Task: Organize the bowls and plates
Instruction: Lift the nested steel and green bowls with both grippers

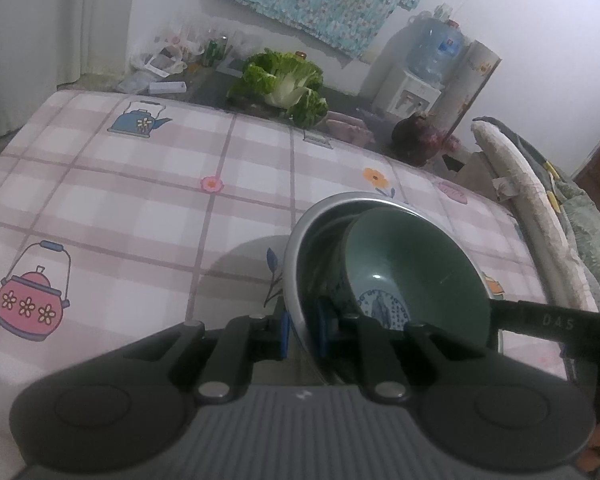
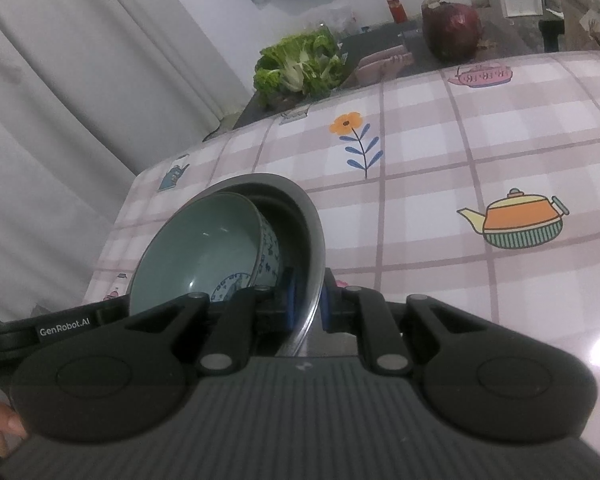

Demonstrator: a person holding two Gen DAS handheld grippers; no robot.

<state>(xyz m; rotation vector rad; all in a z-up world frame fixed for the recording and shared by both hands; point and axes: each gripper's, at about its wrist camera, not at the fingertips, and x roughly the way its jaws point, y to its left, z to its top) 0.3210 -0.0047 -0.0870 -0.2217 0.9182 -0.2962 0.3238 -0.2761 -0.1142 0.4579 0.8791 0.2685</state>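
Observation:
A steel bowl [image 1: 296, 264] holds a green ceramic bowl [image 1: 416, 264] with blue script on its outside, nested and tilted inside it. My left gripper [image 1: 302, 328] is shut on the steel bowl's near rim, blue pads on either side of the wall. My right gripper [image 2: 310, 304] is shut on the opposite rim of the same steel bowl [image 2: 312, 224]. The green bowl [image 2: 204, 252] leans left in the right wrist view. Both bowls are held just above the plaid tablecloth [image 1: 140, 200]. The right gripper's body shows at the right in the left wrist view [image 1: 556, 324].
The tablecloth [image 2: 460, 152] carries teapot and flower prints. Behind it, a dark surface holds a leafy cabbage [image 1: 284, 80], a red cabbage [image 2: 452, 32], pink items and bottles. A water dispenser [image 1: 420, 76] and a draped chair [image 1: 540, 216] stand at the right. Curtains [image 2: 80, 80] hang left.

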